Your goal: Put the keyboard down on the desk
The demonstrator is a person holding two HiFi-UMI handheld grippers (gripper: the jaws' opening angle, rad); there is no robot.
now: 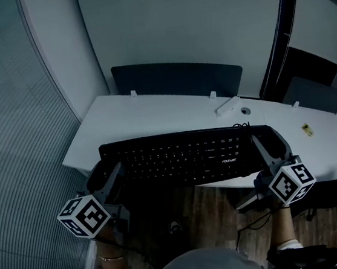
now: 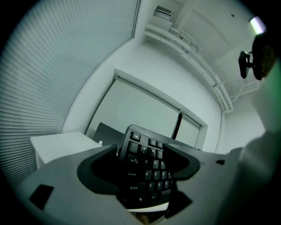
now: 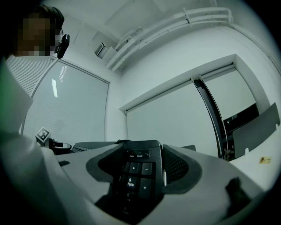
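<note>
The left end of a black rectangular plastic keyboard (image 2: 147, 169) is clamped between the jaws of the left gripper (image 2: 142, 165); its Tab, Caps Lock and Shift keys are seen between the grey jaw pads. The right end of the keyboard (image 3: 134, 176), with its number-pad keys, is clamped in the same way by the jaws of the right gripper (image 3: 140, 173).

In the head view the keyboard (image 1: 183, 156) is held lengthwise from 9 o'clock to 3 o'clock, keys upward, with the left gripper (image 1: 103, 172) at its 9 o'clock end and the right gripper (image 1: 269, 148) at its 3 o'clock end. A white cube with black square markers (image 1: 84, 215) is carried on the left gripper at 7 o'clock of the keyboard, and a like cube (image 1: 292, 182) on the right gripper at 5 o'clock.

The keyboard is seen across the near edge of a white curved tabletop (image 1: 154, 117); whether it touches the tabletop cannot be told. At 1 o'clock of the keyboard a small white box (image 1: 228, 106) and a small round item (image 1: 245, 111) are seen on the tabletop, and at 3 o'clock a small yellow tag (image 1: 306, 129). A dark flat partition panel (image 1: 177, 78) is stood along the far edge at 12 o'clock. Dark wooden flooring (image 1: 208, 208) is seen at 6 o'clock, below the keyboard.
</note>
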